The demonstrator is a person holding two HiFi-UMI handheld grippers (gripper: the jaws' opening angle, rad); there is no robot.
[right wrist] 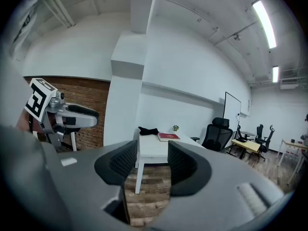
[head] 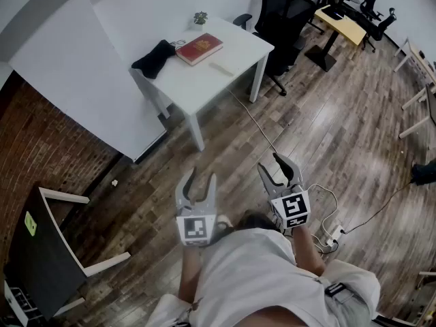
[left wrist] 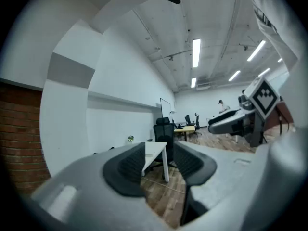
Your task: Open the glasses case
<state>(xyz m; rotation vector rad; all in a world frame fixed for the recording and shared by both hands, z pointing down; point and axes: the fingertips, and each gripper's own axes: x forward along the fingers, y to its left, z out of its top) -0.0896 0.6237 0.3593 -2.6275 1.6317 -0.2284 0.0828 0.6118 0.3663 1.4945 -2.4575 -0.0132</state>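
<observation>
Left tongs (head: 201, 176) apart, empty | right tongs (head: 269, 163) apart, empty | pale table item (head: 221, 68) indistinct

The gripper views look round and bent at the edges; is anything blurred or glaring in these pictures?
Left gripper view: wide-angle bending, dark corners, its near jaws soft, ceiling strip lights glaring. Right gripper view: same curve and dark rim, white table sharper than the jaws. Head view: muted, even light, mostly sharp.
</observation>
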